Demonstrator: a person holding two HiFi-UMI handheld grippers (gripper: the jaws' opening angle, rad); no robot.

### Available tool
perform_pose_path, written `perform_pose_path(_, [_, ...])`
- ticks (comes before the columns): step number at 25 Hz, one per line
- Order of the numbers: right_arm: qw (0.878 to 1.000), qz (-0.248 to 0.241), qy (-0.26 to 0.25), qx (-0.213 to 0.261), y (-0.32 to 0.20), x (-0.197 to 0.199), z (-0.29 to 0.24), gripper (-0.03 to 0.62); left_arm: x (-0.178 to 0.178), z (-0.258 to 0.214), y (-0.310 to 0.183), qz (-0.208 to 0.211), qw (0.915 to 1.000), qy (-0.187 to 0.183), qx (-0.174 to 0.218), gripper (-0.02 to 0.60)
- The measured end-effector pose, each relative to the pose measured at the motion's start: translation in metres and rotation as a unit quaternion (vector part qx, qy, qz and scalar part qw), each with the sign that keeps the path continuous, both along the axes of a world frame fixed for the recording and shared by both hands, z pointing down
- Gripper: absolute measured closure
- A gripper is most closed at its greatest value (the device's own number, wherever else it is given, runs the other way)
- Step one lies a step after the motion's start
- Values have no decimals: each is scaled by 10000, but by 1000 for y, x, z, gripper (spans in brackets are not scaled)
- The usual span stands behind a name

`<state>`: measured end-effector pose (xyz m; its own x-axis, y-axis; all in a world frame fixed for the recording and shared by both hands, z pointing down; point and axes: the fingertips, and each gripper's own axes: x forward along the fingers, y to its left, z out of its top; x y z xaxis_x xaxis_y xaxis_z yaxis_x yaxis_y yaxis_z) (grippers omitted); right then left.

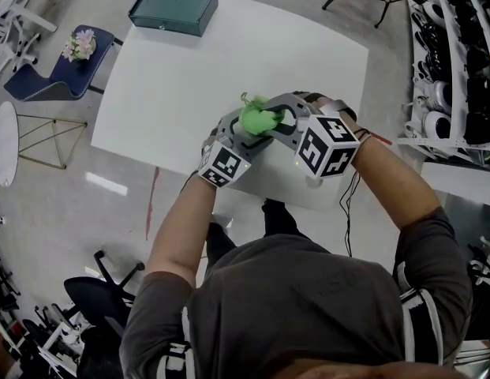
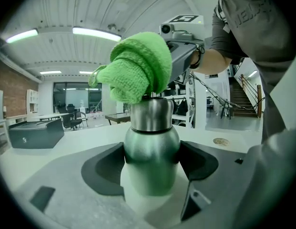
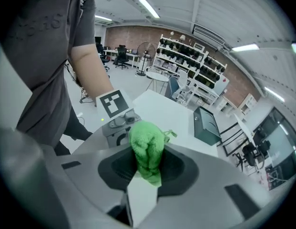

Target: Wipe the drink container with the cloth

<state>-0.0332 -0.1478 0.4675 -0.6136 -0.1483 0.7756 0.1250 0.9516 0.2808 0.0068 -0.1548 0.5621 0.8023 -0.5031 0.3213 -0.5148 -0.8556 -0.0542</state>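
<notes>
The left gripper (image 2: 151, 163) has its jaws clamped on the belly of the steel bottle (image 2: 150, 120), holding it upright by the near edge of the table (image 1: 229, 54). I cannot tell whether it rests there. The right gripper (image 3: 148, 170) has its jaws closed on the bunched green cloth (image 2: 138, 73), which is pressed on the bottle's top. Wiping seems under way — 1 gripper steadies, 1 rubs. To do it well, pinch the bottle firmly so it won't twist, and work the cloth round the neck and shoulder — the 2 jaws cover the belly, so reaching there likely needs a regrip.
</notes>
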Motion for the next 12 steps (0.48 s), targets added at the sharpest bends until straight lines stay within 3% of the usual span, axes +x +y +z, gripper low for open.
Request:
perform_pose_path(4, [9996, 220, -163, 1, 11, 23, 0, 503, 0, 0, 0, 41, 10000, 1, -16, 244])
perform_pose_path(6, [9944, 829, -530, -382, 5, 43, 5, 503, -2, 0, 0, 45, 10000, 30, -30, 244])
perform_pose_path(7, [9852, 1320, -819, -729, -3, 55, 10, 503, -2, 0, 0, 46, 10000, 36, -31, 244])
perform_pose_path(9, [9503, 2284, -1425, -1562, -18, 75, 26, 502, -3, 0, -1, 50, 10000, 38, -39, 244])
perform_pose_path(10, [9334, 2572, -1630, -1899, -21, 79, 35, 502, -4, 0, -1, 58, 10000, 34, -51, 244])
perform_pose_path(12, [9170, 2743, -1782, -2284, -19, 73, 52, 502, -4, -2, -2, 81, 9999, 25, -69, 244])
